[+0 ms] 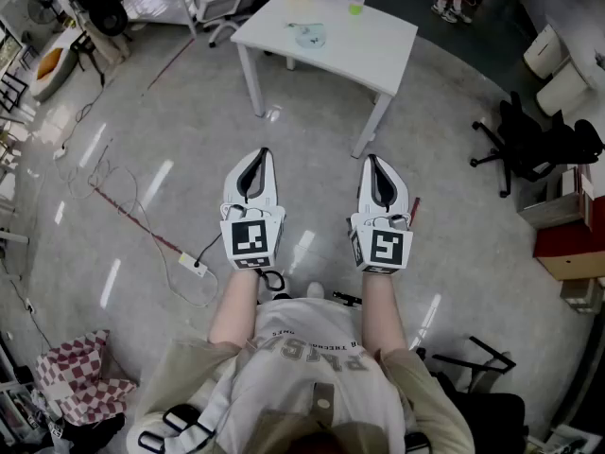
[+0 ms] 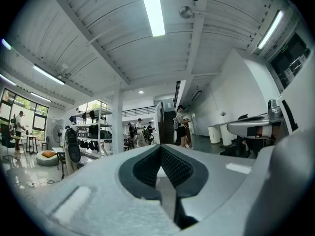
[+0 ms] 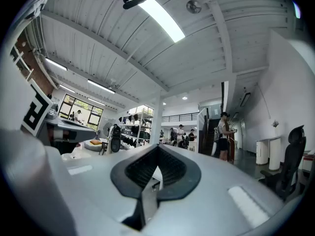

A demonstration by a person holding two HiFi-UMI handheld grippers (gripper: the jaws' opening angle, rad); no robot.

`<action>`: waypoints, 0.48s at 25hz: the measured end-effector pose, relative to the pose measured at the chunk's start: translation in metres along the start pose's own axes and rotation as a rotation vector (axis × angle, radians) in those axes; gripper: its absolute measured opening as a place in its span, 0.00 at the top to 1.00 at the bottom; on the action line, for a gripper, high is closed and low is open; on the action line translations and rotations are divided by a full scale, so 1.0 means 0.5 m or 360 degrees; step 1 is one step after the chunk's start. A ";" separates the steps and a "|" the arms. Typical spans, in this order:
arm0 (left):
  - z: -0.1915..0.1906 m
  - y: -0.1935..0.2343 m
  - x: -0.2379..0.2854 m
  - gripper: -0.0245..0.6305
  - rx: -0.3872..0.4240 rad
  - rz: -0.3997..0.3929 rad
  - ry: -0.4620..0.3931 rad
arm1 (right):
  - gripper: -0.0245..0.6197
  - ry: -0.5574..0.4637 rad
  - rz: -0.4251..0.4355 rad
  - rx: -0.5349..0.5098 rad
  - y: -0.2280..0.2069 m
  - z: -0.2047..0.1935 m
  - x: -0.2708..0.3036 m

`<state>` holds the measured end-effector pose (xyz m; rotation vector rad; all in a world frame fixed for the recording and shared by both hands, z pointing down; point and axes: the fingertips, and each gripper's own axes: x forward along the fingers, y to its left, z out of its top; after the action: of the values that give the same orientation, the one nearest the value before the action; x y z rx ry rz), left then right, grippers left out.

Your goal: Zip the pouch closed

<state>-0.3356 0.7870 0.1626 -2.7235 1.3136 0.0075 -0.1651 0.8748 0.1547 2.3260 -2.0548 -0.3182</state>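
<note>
Head view: left gripper (image 1: 262, 157) and right gripper (image 1: 371, 162), fingers of both pressed together and empty, held well apart from the white bench (image 1: 378, 41) bearing the pouch (image 1: 307, 34); advisable to approach, spread fingers, steady fabric, then pinch the zip pull.

Pouch (image 1: 308, 34): small, pale blue-grey, lying flat on white table (image 1: 373, 45), near its left edge. Zip state too small to tell.
</note>
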 end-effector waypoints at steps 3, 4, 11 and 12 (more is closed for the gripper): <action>0.000 -0.006 -0.002 0.95 0.0006 0.0001 0.0004 | 0.96 0.0001 0.0008 -0.0010 -0.002 0.001 -0.004; 0.000 -0.007 -0.001 0.95 0.0007 0.0002 0.0005 | 0.96 0.0001 0.0010 -0.0014 -0.003 0.001 -0.004; -0.002 -0.009 0.000 0.95 0.0007 0.0022 0.0016 | 0.96 0.0016 0.0017 -0.0010 -0.011 -0.002 -0.006; -0.002 -0.011 0.000 0.95 0.0006 0.0025 0.0018 | 0.96 0.0015 0.0018 -0.0012 -0.013 -0.002 -0.007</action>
<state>-0.3314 0.7901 0.1642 -2.7139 1.3363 -0.0091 -0.1588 0.8788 0.1551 2.3065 -2.0580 -0.3134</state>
